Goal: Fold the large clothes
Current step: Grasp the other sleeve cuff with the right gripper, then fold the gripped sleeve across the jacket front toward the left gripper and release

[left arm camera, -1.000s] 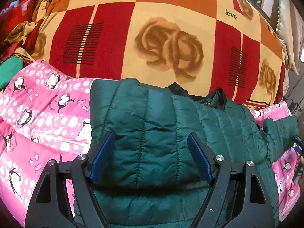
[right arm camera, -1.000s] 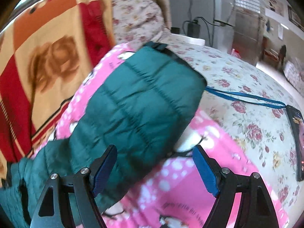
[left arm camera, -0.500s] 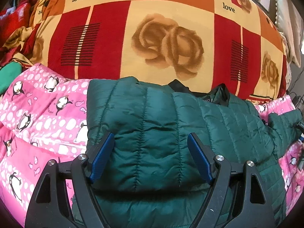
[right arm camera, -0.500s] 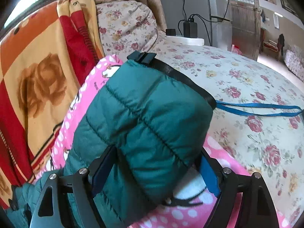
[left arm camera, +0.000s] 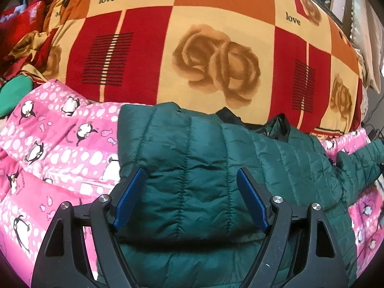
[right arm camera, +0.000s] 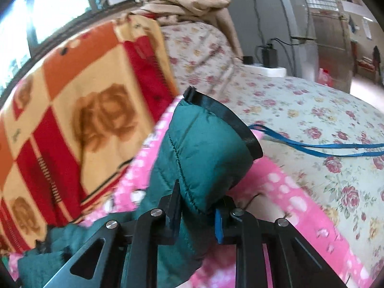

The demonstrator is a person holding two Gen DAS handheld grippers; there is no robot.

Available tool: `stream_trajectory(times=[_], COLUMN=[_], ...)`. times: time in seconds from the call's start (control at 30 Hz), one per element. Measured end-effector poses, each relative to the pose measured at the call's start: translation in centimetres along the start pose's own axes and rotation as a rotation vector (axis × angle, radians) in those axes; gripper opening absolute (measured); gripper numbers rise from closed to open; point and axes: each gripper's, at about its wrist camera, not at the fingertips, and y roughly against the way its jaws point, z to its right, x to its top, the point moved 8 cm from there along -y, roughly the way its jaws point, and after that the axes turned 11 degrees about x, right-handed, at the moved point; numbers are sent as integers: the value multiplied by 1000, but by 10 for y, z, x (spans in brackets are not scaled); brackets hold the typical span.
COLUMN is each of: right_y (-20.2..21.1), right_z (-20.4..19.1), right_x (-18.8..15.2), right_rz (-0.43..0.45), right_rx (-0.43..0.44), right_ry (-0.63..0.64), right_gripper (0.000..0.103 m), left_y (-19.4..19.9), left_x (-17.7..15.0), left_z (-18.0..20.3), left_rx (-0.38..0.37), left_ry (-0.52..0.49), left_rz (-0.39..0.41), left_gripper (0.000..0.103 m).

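Note:
A dark green quilted puffer jacket [left arm camera: 204, 168] lies on a pink penguin-print blanket [left arm camera: 60, 144], with one sleeve folded over its body. My left gripper [left arm camera: 189, 196] is open and hovers just above that folded part, blue pads on either side. The other sleeve [left arm camera: 360, 163] stretches out to the right. In the right wrist view my right gripper [right arm camera: 198, 213] is shut on that sleeve [right arm camera: 204, 153] behind its black cuff [right arm camera: 230, 120] and holds it raised off the blanket [right arm camera: 288, 204].
A big red, orange and cream rose-patterned blanket [left arm camera: 204, 48] is piled behind the jacket. A floral bedsheet [right arm camera: 324, 110] extends right, with a blue strap [right arm camera: 324, 148] on it. A charger and cables [right arm camera: 268, 52] sit near the wall.
My right gripper moved forward over the sleeve end and closed on it, lifting it. My left gripper stayed open above the folded jacket, shifting only slightly.

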Motion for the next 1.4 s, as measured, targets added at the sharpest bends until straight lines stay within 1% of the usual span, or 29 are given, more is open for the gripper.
stream_trajectory(times=[0.17,0.23,0.33,0.47,0.57,0.77,0.87,1.13,1.23,1.4], right_y=[13,24,37,45,44,42,39,26,22,17], right_z=[-49,-75,-116,-158,-178,-216,-233,-273,-294,-337], right_x=[-10,-15,-23,-32,-47,-87,-104,-140,-152,-182], right_rz=[-25,-35,-66,-118,-160,-242,-279,-342,-365,-415], right_rx=[102,152,219,281,311,383,405,472,511,590], right_ry=[74,90,130,190,218,259,282,302,308,333], right_gripper=[21,21,21,21,18,18,18,18,16,16], left_y=[4,6,8,10,12,14,14,16,15,14], left_x=[3,4,4,5,6,7,7,9,10,10], left_z=[-6,-6,-6,-6,-7,-8,-8,-8,-8,-10], left_rx=[-3,-1,-3,-4,-3,-8,-9,-17,-19,-21], left_ry=[26,26,23,19,23,29,30,38,44,53], left_rz=[0,3,4,13,22,24,24,24,23,17], left_gripper=[80,80,80,80,80,80,80,80,80,80])
